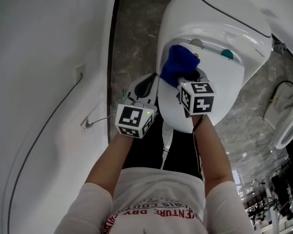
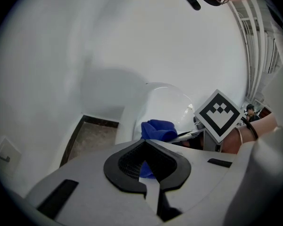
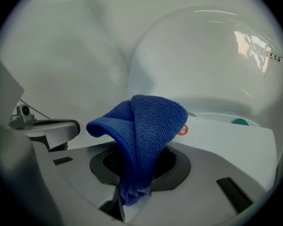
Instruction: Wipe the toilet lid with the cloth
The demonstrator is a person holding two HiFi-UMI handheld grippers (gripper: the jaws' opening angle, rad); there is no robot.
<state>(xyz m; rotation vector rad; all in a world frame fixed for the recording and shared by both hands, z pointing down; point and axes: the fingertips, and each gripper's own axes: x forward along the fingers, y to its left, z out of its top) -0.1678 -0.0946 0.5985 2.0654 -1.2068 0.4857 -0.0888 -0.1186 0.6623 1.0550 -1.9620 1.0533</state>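
Note:
A white toilet fills the upper middle of the head view, its rounded lid (image 1: 210,23) glossy. My right gripper (image 1: 189,76) is shut on a folded blue cloth (image 1: 177,65), which hangs just over the toilet's top surface near a teal button (image 1: 227,54). In the right gripper view the cloth (image 3: 146,131) drapes out of the jaws, with the lid (image 3: 207,55) curving up behind it. My left gripper (image 1: 145,87) hovers at the toilet's left side, shut and holding nothing. From the left gripper view (image 2: 145,142) the cloth (image 2: 158,128) shows just beyond its tips.
A white wall (image 1: 44,82) with a socket (image 1: 79,72) and a thin cable runs along the left. Grey marble floor (image 1: 132,38) lies between wall and toilet. Another white fixture (image 1: 287,126) stands at the right edge. The person's legs are close to the toilet's near end.

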